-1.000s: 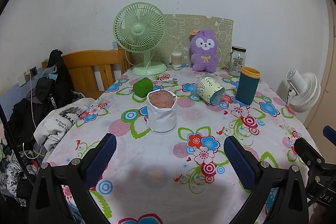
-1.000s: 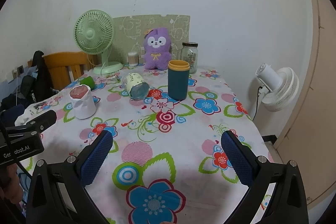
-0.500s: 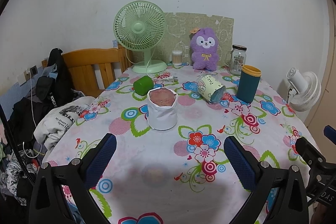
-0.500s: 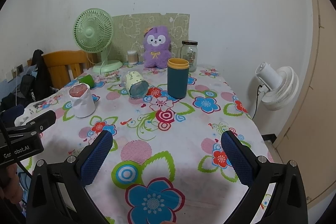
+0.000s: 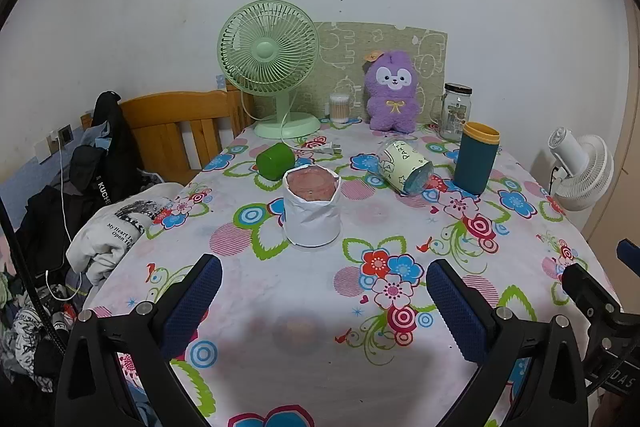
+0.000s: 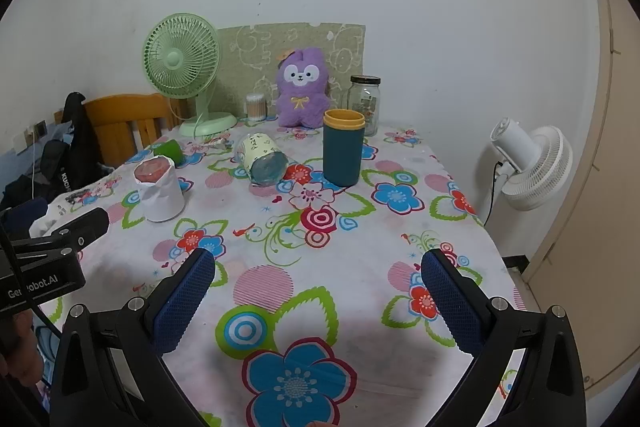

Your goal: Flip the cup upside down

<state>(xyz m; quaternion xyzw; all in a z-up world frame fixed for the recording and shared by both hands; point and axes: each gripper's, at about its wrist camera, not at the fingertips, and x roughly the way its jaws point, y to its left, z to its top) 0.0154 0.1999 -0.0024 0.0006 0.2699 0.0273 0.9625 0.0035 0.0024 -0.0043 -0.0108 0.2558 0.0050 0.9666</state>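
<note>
A teal cup with a yellow rim [image 5: 476, 158] [image 6: 343, 148] stands upright, mouth up, at the far right of the floral table. A white paper-wrapped cup [image 5: 312, 209] [image 6: 159, 189] stands upright just ahead of my left gripper. A pale printed cup [image 5: 405, 167] [image 6: 262, 157] and a small green cup [image 5: 275, 155] [image 6: 169, 149] lie on their sides. My left gripper [image 5: 323, 301] is open and empty above the near table. My right gripper [image 6: 317, 295] is open and empty, well short of the teal cup.
At the table's back stand a green desk fan [image 5: 272, 67], a purple plush toy [image 5: 391, 91], a glass jar [image 5: 455, 111] and a cotton-swab pot [image 5: 339, 107]. A wooden chair with clothes [image 5: 168, 131] is to the left. A white floor fan [image 6: 528, 167] stands off the right edge.
Both grippers have drifted very slightly; the scene has shifted a little in each view. Nothing on the table has moved.
</note>
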